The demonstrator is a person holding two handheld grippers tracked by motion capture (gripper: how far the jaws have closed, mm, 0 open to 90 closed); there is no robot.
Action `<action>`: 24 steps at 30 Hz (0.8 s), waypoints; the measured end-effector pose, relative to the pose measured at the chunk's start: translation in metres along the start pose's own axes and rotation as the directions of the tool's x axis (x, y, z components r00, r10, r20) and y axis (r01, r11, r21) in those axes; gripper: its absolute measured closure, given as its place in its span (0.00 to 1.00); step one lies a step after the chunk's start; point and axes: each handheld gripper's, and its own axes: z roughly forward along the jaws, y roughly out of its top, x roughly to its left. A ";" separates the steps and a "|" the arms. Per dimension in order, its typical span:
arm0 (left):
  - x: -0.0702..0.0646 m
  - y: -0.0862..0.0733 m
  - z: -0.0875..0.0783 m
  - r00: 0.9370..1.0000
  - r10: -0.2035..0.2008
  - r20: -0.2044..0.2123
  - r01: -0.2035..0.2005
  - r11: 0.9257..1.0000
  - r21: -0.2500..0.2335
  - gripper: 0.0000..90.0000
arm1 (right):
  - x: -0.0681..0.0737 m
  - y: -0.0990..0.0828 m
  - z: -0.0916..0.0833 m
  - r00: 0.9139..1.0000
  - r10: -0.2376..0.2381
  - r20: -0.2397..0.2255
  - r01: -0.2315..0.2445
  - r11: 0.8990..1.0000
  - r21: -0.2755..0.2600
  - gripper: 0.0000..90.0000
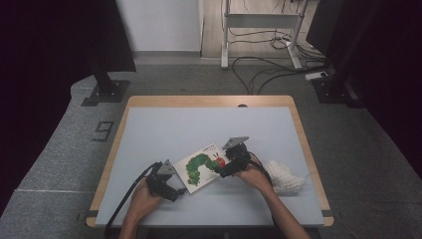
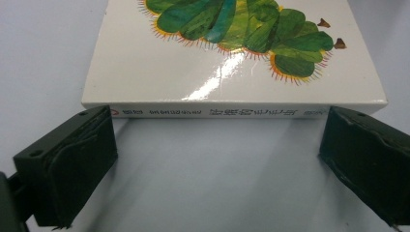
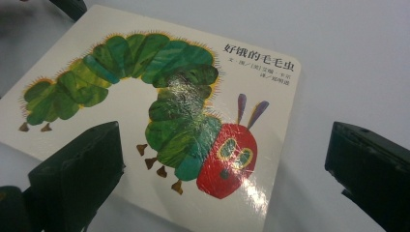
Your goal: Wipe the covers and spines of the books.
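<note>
Dim, dark-edged high view; sharp gripper views, white glare on the glossy book cover (image 2: 217, 77).

The book (image 3: 159, 121) cover reads "好饿的毛毛虫"; a floor marker (image 1: 103, 131) shows "9".

Caterpillar book (image 1: 202, 166) lies between both claws, seemingly touching each

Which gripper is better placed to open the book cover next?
Probably the right gripper: its open jaws straddle the book's free edge. The left gripper faces the spine, better suited to steadying.
</note>
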 end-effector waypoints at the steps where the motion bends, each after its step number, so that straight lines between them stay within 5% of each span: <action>1: 0.000 0.000 0.000 1.000 -0.002 0.000 0.002 1.000 -0.001 0.00 | -0.001 0.000 0.002 1.000 0.000 -0.004 0.000 1.000 0.002 0.00; 15: 0.000 0.000 0.000 1.000 -0.007 0.001 0.007 1.000 -0.002 0.00 | -0.009 0.006 0.036 0.995 0.054 -0.080 -0.052 0.998 0.025 0.00; 24: 0.000 0.000 0.000 1.000 -0.008 0.001 0.008 1.000 -0.002 0.00 | -0.012 0.008 0.039 0.990 0.103 -0.099 -0.102 0.995 0.011 0.00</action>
